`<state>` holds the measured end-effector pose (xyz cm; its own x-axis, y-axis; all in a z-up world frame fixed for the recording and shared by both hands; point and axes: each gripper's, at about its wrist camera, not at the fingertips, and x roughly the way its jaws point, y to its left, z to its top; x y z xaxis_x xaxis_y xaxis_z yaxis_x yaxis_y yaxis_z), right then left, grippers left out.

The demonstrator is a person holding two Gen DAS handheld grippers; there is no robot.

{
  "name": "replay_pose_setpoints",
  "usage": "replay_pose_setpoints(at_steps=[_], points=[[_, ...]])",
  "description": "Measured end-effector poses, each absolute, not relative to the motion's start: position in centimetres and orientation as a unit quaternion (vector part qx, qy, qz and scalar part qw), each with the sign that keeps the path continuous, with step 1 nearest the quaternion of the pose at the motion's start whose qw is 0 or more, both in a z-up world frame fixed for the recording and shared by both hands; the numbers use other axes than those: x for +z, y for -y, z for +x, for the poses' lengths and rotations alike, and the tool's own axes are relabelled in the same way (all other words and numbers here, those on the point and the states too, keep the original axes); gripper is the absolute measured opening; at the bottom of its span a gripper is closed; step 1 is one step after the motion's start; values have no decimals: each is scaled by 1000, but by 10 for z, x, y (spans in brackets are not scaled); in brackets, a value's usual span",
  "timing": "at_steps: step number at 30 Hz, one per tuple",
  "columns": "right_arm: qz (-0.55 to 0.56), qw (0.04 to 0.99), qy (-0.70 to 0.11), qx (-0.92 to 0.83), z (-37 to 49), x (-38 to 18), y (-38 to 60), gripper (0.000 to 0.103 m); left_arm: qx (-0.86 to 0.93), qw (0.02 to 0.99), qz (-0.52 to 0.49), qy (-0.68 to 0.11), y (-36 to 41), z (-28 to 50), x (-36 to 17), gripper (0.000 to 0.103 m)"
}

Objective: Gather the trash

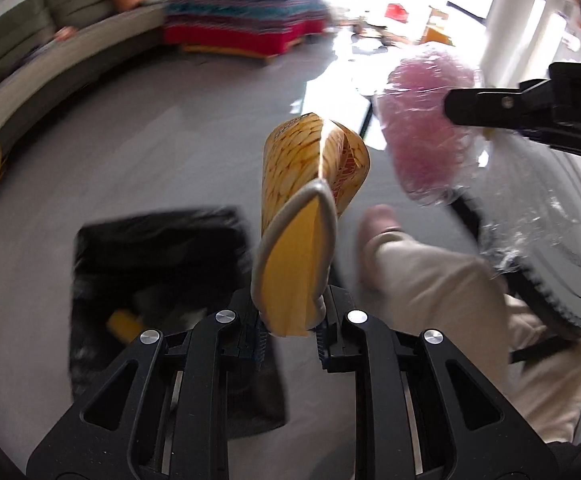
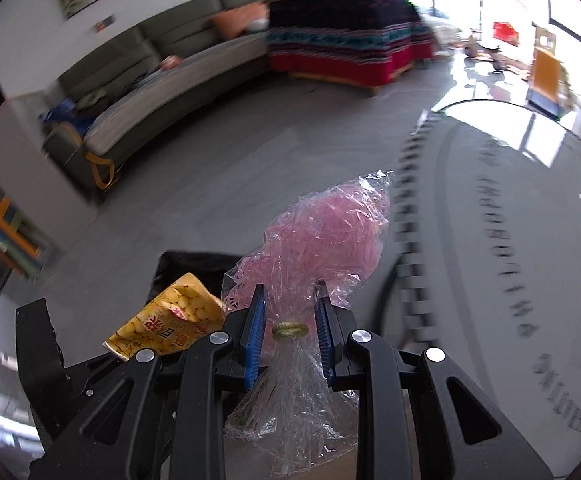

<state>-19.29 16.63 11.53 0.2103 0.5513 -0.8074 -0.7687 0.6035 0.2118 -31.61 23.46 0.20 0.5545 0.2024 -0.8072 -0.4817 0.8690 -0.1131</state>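
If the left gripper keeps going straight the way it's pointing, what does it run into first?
Probably bare grey floor, just past the black-lined trash bin below left. The left gripper holds a yellow snack pouch; depth is unclear.

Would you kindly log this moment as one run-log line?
left gripper: shut on yellow snack bag | right gripper: shut on clear bag of pink bands | black trash bin: on floor, below left gripper
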Motion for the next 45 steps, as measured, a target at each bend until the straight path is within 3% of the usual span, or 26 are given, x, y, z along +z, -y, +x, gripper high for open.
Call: replay_pose_setpoints(at_steps=[4, 5, 6, 7, 8, 22, 34, 45], points=[[-122, 730, -476, 474, -219, 107, -205, 27, 263, 841, -188, -433, -264, -356, -11, 23], [-124, 717, -478, 493, -228, 106, -217, 32, 279, 833, -203, -432, -273, -368, -14, 35], [-135, 699, -478, 514, -238, 105, -232, 48, 292, 827, -215, -430, -282, -380, -16, 70], [-147, 692, -478, 520, -244, 104, -240, 60, 315, 816, -225, -428, -290, -388, -17, 93], [-160, 694, -475, 517, -251, 104, -250, 70, 348, 806, -229, -421, -298, -398, -17, 97], [-157, 725, -432, 512, -259, 118, -245, 70, 364, 804, -231, -409, -309, -403, -8, 97], [-107, 789, -404, 450, -203, 143, -162, 83, 275, 852, -158, -416, -250, -325, 23, 97], [-44, 861, -399, 313, -115, 151, -32, 84, 144, 893, -68, -421, -163, -213, 50, 97]])
